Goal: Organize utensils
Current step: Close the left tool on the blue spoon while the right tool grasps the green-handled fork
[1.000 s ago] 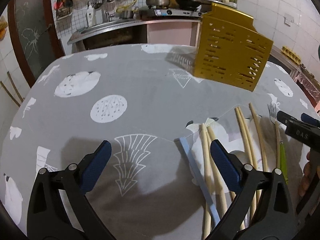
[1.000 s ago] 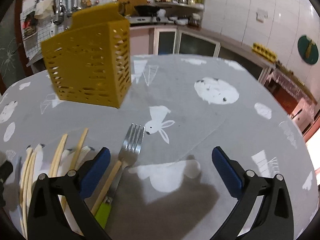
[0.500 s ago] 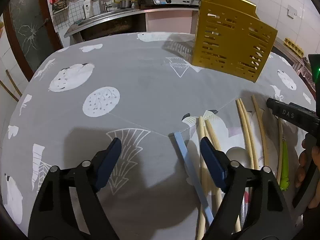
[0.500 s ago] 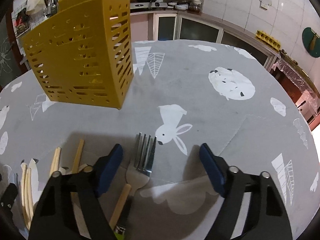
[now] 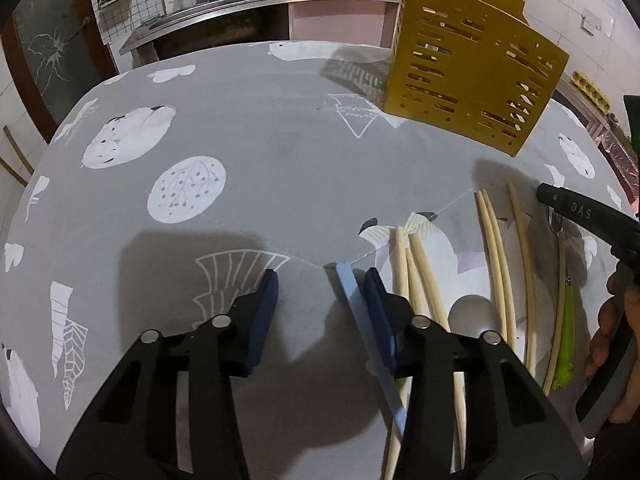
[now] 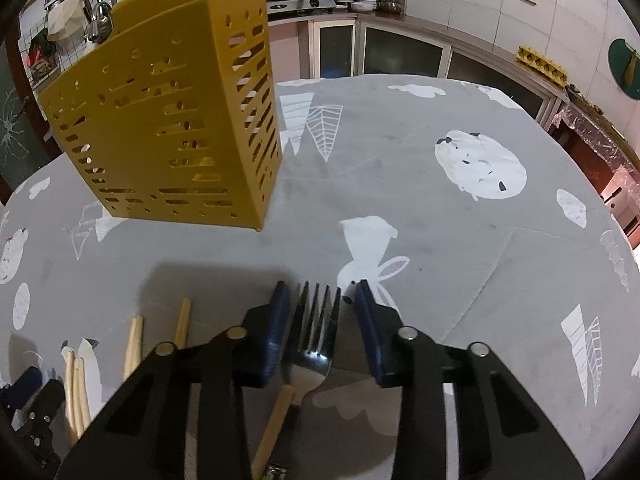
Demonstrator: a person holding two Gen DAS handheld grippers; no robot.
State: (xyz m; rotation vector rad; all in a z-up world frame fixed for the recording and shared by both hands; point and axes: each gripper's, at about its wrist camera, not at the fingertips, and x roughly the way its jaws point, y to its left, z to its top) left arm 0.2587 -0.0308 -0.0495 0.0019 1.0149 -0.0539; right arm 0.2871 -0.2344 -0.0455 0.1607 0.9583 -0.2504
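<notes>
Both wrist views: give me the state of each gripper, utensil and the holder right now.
Left gripper: closing, blue stick between its jaws.
Right gripper: closing around fork, not yet clamped.
Yellow holder: upright, no utensils seen inside.
Chopsticks: lying loose on the tablecloth.

Both views are being taken from cameras riding just behind each claw, looking forward and steeply down along the fingers, close to the cloth-covered counter [image 5: 280, 152].

In the left wrist view, the left claw [image 5: 320, 300] is being framed at the bottom edge, with the kitchen wall being seen beyond.

In the right wrist view, the right claw [image 6: 318, 312] is being framed likewise.

The yellow utensil holder [image 5: 472, 76] [image 6: 168, 132], the chopsticks [image 5: 496, 264] [image 6: 134, 340] and the fork [image 6: 316, 328] are being shared by both views; the right claw [image 5: 576, 212] is being caught at the left view's right edge.
</notes>
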